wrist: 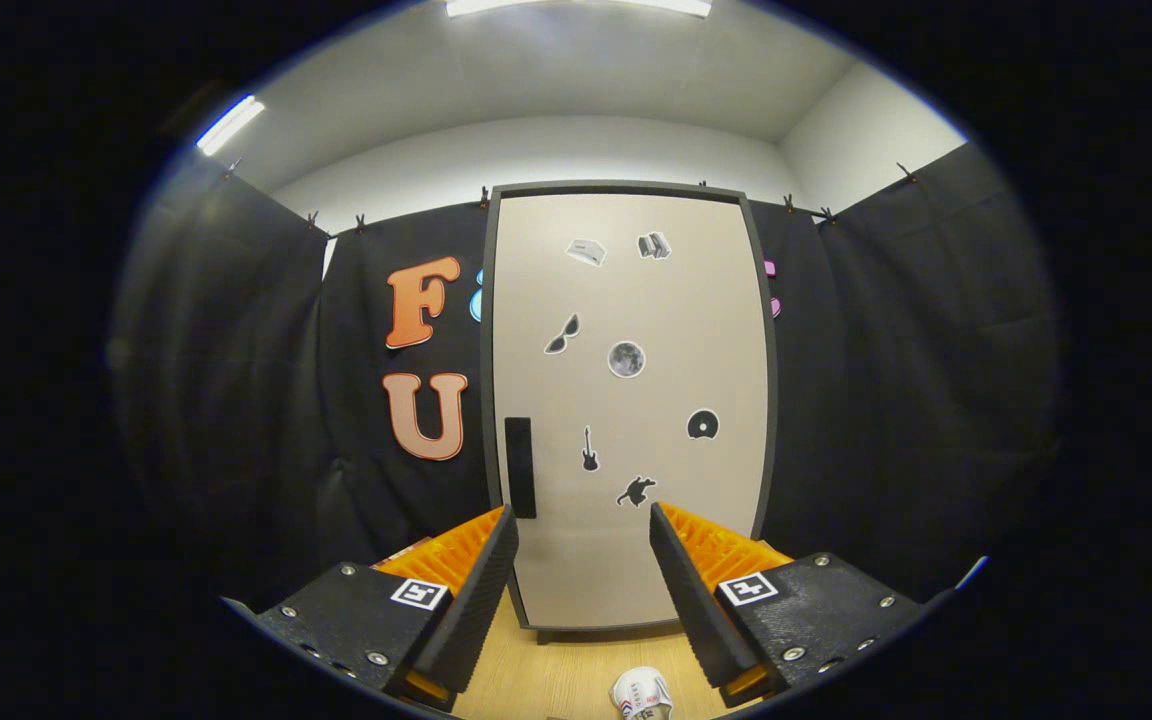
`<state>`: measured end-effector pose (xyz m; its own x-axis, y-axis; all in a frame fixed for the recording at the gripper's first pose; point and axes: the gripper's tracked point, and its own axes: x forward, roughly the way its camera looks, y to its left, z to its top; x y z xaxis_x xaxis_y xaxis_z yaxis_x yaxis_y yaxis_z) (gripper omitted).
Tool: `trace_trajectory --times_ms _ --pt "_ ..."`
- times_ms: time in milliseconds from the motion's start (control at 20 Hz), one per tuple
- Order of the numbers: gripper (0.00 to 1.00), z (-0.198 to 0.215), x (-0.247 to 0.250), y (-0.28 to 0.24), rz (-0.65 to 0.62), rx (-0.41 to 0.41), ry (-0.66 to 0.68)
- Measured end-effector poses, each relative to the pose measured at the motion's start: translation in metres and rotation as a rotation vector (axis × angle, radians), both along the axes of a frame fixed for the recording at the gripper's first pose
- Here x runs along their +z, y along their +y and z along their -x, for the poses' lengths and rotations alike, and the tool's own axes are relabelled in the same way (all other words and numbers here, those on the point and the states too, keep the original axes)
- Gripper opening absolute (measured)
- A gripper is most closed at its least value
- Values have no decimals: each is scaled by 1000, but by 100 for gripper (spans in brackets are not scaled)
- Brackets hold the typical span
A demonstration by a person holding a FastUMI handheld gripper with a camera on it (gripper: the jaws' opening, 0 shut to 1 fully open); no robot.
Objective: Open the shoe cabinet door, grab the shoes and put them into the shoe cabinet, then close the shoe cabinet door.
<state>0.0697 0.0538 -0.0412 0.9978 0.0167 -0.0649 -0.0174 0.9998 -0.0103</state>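
A tall beige shoe cabinet (676, 300) with a dark frame stands upright ahead, and its door is shut. Small stickers dot the door. A dark vertical handle (519, 466) sits low on the door's left edge, just beyond my left fingertip. My gripper (582, 525) is open, and nothing lies between its fingers. A white shoe (641, 692) with dark and red markings rests on the wooden floor (546, 670) below and between the fingers, closer to the right one.
Black cloth walls (906, 380) close in the booth on both sides of the cabinet and behind it. Light strips (230, 124) run along the ceiling above.
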Motion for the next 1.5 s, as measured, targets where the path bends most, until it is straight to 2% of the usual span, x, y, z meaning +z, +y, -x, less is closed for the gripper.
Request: trace_trajectory --times_ms 650,1300,1500 --pt "83 -64 -34 51 42 35 33" --pt "83 -158 -57 69 72 59 12" --pt "80 -179 -61 71 76 52 10"
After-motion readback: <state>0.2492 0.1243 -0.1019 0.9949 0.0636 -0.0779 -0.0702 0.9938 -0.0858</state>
